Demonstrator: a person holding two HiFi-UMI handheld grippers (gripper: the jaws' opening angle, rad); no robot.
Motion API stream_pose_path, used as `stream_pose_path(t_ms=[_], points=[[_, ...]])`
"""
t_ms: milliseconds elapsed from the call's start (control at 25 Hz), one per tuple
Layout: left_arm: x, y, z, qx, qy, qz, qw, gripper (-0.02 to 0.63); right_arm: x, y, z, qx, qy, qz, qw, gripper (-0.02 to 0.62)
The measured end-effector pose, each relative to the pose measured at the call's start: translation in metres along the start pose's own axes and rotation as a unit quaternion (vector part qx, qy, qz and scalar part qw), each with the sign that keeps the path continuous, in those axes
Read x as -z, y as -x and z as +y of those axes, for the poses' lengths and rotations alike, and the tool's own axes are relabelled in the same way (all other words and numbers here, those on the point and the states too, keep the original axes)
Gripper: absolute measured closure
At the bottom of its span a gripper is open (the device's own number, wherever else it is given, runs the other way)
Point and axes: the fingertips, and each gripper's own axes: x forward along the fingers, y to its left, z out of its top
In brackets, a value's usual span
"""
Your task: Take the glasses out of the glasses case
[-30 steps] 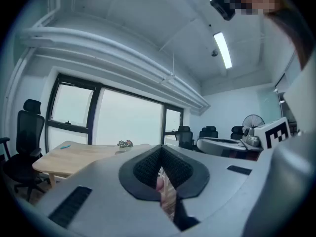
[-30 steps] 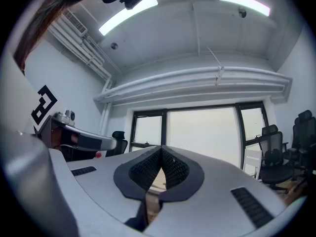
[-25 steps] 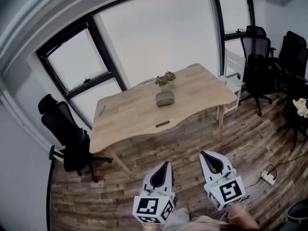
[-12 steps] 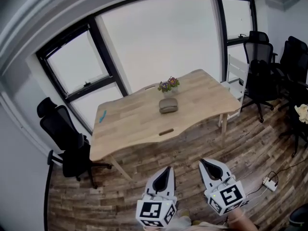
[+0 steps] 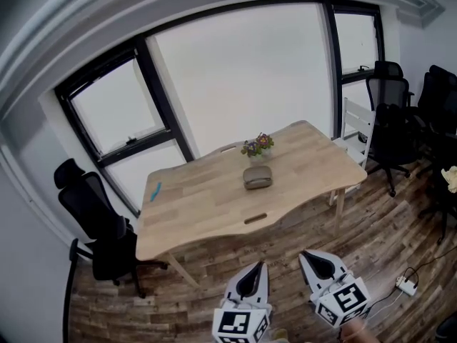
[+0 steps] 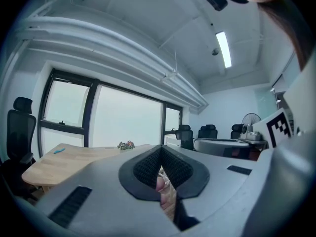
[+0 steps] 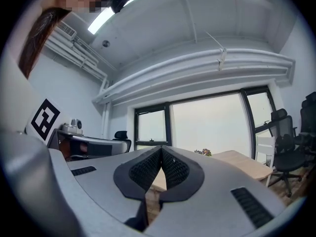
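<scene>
Glasses case [image 5: 258, 178] on far part of table [image 5: 200, 202], by flowers [image 5: 258, 145] — table larger in view than second ago, so approach under way. Left claw [image 5: 255, 266], right claw [image 5: 305, 255] pressed together, empty, well short of table — nothing grasped yet

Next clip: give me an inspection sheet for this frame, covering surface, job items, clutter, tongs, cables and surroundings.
Surface: wooden table, light wood, a slot near its front edge.
Job's things: glasses case, closed, lying near the table's middle; glasses not seen.
Clutter: flower pot just behind the case; blue item near the far left edge.
Grippers: left tongs and right tongs both shut, empty, short of the table.
Cables: power strip with cord on the floor, right.
Surroundings: windows, black office chairs on both sides.
</scene>
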Motion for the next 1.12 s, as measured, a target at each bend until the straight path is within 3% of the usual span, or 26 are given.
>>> stream_pose_path(t_ms=[640, 1120], points=[[-0.005, -0.035, 0.063, 0.031, 0.016, 0.0, 0.9994, 0.606, -0.008, -0.07, -0.003, 0.026, 0.029, -0.013, 0.999, 0.595], [-0.003, -0.088, 0.076, 0.045, 0.019, 0.0, 0.9988, 0.606, -0.001, -0.11, -0.035, 0.029, 0.049, -0.014, 0.998, 0.595]])
